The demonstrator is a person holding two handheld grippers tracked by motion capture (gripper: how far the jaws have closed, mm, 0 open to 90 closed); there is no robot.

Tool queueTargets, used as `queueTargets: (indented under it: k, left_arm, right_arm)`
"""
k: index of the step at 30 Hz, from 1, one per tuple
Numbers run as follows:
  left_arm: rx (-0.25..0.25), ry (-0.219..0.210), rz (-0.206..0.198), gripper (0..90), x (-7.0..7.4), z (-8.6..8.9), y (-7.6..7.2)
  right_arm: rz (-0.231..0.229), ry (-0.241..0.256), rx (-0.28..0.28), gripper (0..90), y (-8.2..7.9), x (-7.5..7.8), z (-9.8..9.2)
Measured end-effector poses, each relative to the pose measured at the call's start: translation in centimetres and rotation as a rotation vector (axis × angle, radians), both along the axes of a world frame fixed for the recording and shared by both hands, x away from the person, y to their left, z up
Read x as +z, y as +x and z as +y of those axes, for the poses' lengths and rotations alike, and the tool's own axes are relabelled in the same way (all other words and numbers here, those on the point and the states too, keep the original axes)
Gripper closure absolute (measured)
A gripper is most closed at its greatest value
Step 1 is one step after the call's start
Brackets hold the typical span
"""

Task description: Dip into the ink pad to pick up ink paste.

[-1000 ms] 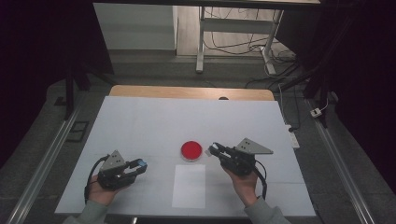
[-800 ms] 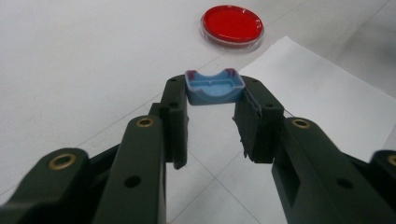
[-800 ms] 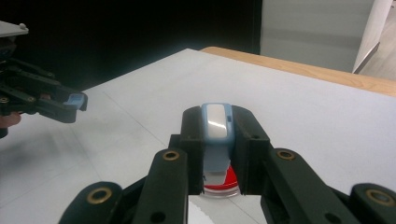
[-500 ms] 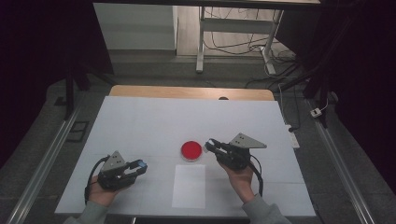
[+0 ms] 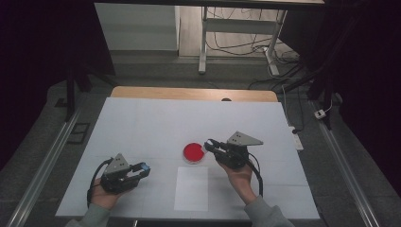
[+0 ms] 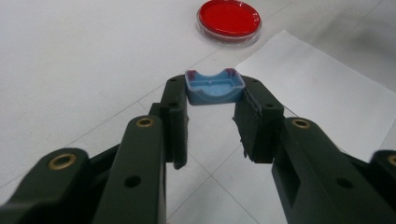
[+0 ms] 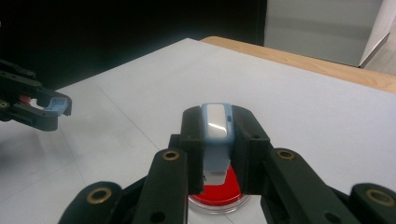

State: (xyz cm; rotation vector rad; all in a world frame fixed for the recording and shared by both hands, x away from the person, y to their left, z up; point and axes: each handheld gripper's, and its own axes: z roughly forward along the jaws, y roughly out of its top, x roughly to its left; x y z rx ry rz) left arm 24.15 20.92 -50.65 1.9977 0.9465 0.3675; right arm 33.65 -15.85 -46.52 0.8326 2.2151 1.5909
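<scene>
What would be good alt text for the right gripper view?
The right gripper holds a small white and pale blue piece between its black jaws, above a round red dish on the white table. The left gripper, at far left, grips a blue piece.

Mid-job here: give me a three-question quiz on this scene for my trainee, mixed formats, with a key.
1. True or false: the round red-filled clear dish rests on the white paper sheet.
2. What does the left gripper hold? A) a small blue plastic cap B) a red dish C) nothing
3. Fill in: the right gripper is shut on a pale blue-and-white plastic piece just above the ____.

Key: 1 false, the dish sits on the table beyond the sheet; 2 A; 3 dish.
</scene>
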Motion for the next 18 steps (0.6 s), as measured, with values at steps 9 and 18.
queueTargets:
  k: [9,18]
  left_arm:
    - [-0.001,0.001,0.000,65.4,0.0,-0.1,-0.1]
    - [-0.003,0.003,0.005,65.4,-0.2,-0.2,0.0]
  right_arm:
    - [-0.001,-0.023,0.012,75.3,0.4,0.1,0.9]
    - [0.014,-0.058,0.021,75.3,1.5,-0.6,2.0]
